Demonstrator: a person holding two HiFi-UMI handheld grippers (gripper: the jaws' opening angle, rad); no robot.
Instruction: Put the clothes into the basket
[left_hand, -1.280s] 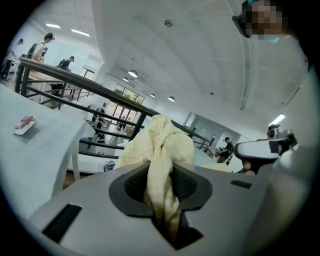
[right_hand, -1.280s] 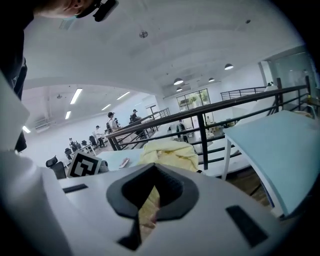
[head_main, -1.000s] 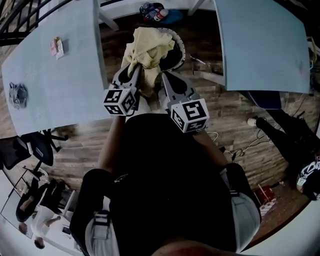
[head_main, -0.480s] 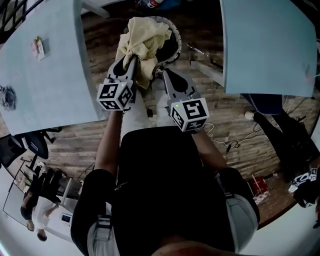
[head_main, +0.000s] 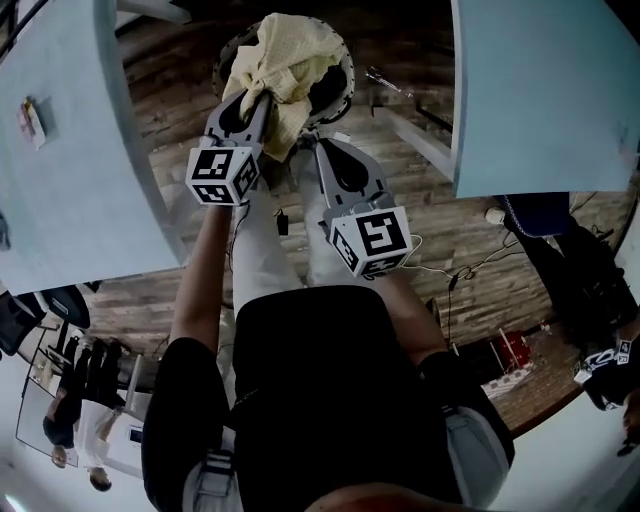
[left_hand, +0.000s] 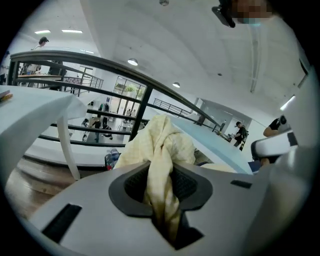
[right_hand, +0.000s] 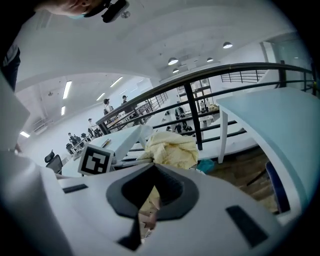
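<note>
My left tongs (head_main: 258, 100) are narrow, clamped on a twisted fold of the cloth (head_main: 288, 50). My right tongs (head_main: 308, 142) are nearly closed, apparently pinching its lower hem. The cloth is pale yellow and crumpled, bunched over the basket (head_main: 345, 80) on the floor (head_main: 420, 230). Its long axis runs from the basket towards me.

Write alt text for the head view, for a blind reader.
Seen from above, a person holds a bunched yellow garment over a dark round basket on a wooden floor. The left gripper clamps the cloth; the right gripper pinches its lower edge. Pale blue tables stand on both sides.
</note>
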